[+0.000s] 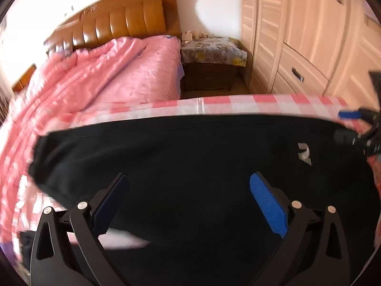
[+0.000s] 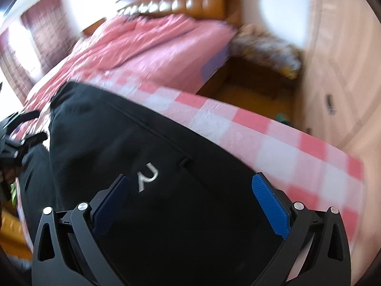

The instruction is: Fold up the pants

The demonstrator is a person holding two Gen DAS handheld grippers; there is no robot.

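Note:
Black pants (image 1: 190, 157) with a small white logo (image 1: 304, 153) lie spread on a pink-and-white checked sheet (image 1: 228, 104). My left gripper (image 1: 190, 183) is open, its blue pads (image 1: 266, 205) wide apart just above the pants, holding nothing. In the right wrist view the same pants (image 2: 147, 157) and logo (image 2: 147, 176) show, and my right gripper (image 2: 190, 186) is open above them, empty. The right gripper also shows at the right edge of the left wrist view (image 1: 359, 124). The left gripper shows at the left edge of the right wrist view (image 2: 14, 133).
A pink quilt (image 1: 100, 76) lies bunched on the far part of the bed below a brown headboard (image 1: 123, 21). A nightstand with a floral cover (image 1: 212, 52) stands beside the bed. A light wooden wardrobe (image 1: 309, 35) lines the right side.

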